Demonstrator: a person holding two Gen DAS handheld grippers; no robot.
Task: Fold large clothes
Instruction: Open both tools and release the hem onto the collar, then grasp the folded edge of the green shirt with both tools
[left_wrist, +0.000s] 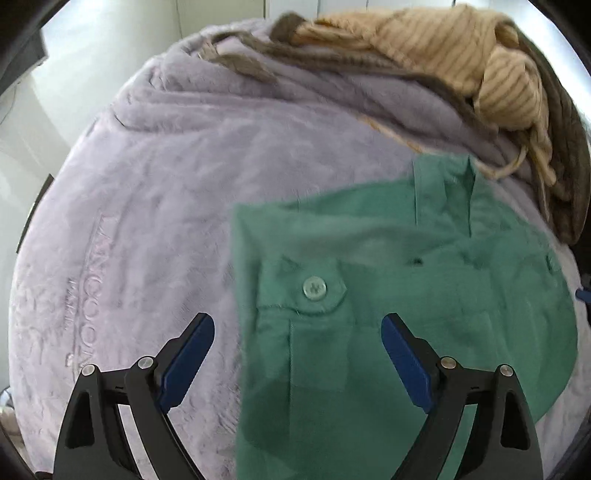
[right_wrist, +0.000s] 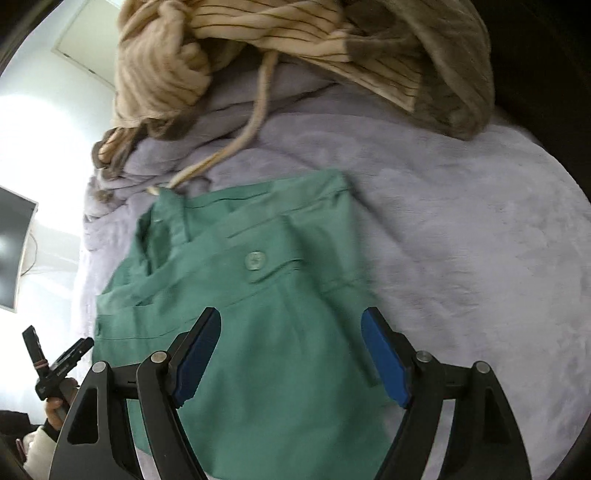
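A green buttoned garment (left_wrist: 388, 302) lies folded flat on a lilac fleece blanket (left_wrist: 147, 221); the right wrist view shows the same green garment (right_wrist: 258, 332) with a pale button (right_wrist: 255, 260) on a tab. My left gripper (left_wrist: 297, 336) hangs open above the garment's left edge, nothing between its blue pads. My right gripper (right_wrist: 291, 332) is open too, over the garment's lower half, its pads clear of the cloth. In the right wrist view the left gripper (right_wrist: 55, 354) shows at the lower left, held by a hand.
A heap of beige striped and grey-brown clothes (left_wrist: 461, 66) lies at the far side of the blanket, with a cord (right_wrist: 255, 122) trailing down to the green garment. A dark monitor (right_wrist: 11, 251) stands by the pale wall at the left. The lilac blanket (right_wrist: 461, 240) spreads out to the right.
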